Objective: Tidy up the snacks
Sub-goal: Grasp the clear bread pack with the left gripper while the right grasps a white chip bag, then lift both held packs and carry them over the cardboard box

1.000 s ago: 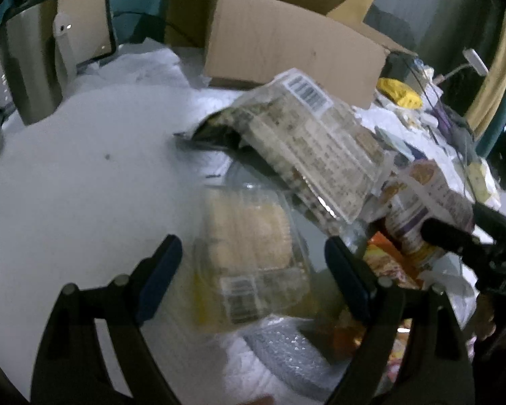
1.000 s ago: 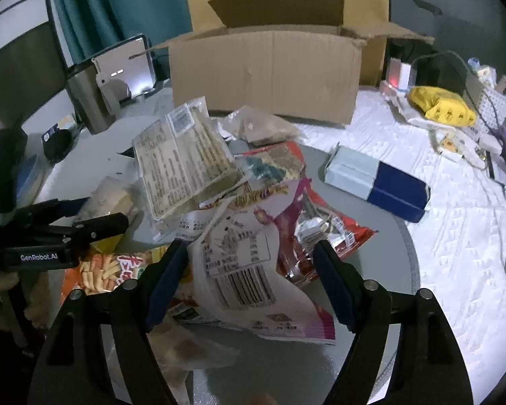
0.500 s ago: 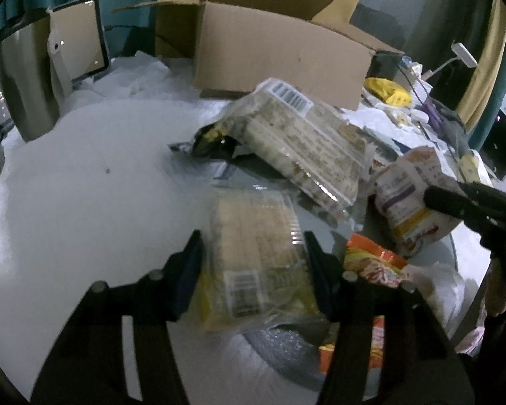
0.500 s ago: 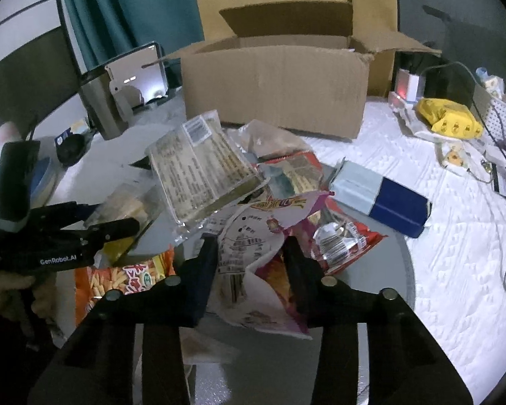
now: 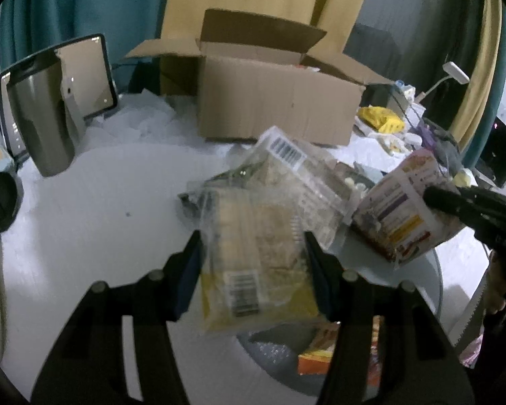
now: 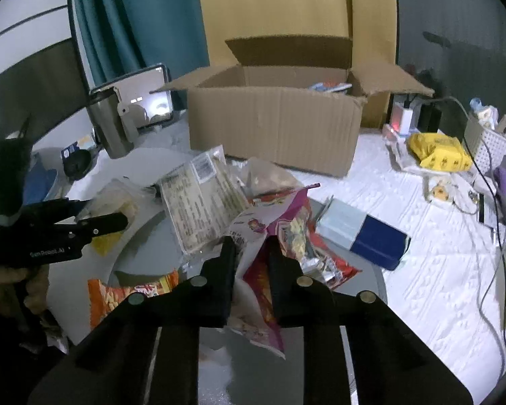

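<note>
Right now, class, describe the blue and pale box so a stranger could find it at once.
Start at the open cardboard box at the table's back. In front of it to the right, beside the snack pile, lies the flat box. Unlike the crinkly bags, it is rigid, half navy, half pale blue.

The table (image 6: 371,175) wears a white textured cloth. An open cardboard box (image 6: 273,128) stands at 12 o'clock. A grey round mat (image 6: 374,290) at the centre carries a pile of snack packets (image 6: 202,199), an orange packet (image 6: 128,293) at 8 o'clock and a blue-and-grey carton (image 6: 364,233) at 3. A yellow pack (image 6: 438,155) lies at 2, a steel tumbler (image 6: 113,125) at 10.
</note>
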The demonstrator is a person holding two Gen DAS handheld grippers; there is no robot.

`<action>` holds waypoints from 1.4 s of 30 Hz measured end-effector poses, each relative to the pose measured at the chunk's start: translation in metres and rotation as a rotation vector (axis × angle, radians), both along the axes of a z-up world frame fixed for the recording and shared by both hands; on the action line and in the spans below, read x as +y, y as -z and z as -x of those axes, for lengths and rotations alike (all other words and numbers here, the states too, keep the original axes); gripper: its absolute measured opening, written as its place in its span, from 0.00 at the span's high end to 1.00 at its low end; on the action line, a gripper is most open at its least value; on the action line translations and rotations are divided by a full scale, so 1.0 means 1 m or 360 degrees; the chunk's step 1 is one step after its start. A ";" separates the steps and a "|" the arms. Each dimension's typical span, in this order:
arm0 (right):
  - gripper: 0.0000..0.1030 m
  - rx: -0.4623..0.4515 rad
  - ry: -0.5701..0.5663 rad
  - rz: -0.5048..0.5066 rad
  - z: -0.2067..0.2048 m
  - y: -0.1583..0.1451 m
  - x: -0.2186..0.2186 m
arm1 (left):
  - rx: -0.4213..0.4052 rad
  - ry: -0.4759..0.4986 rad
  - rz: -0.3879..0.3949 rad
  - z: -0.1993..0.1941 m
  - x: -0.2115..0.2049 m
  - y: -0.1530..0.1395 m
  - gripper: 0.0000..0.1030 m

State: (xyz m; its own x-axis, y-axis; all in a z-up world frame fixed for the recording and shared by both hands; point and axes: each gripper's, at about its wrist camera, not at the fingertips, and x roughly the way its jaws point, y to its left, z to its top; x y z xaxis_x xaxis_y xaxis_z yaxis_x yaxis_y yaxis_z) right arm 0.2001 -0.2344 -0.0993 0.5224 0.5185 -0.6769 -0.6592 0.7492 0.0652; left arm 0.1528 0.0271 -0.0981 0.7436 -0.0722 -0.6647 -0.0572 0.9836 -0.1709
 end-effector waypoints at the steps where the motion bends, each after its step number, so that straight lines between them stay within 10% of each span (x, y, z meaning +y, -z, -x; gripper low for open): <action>1: 0.81 -0.0010 0.0002 -0.0003 -0.001 -0.003 -0.001 | -0.0006 0.0000 -0.0001 -0.001 0.000 -0.002 0.43; 42: 0.81 -0.0227 0.0057 -0.0137 -0.085 -0.068 0.019 | -0.0238 0.0088 -0.0120 -0.088 0.002 -0.073 0.43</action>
State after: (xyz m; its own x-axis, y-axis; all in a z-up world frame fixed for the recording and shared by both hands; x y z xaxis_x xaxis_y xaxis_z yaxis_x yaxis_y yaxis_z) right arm 0.2853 -0.2156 -0.0312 0.6294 0.5507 -0.5482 -0.6391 0.7682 0.0380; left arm 0.2412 0.0295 -0.0255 0.8308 -0.0696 -0.5522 0.0176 0.9949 -0.0989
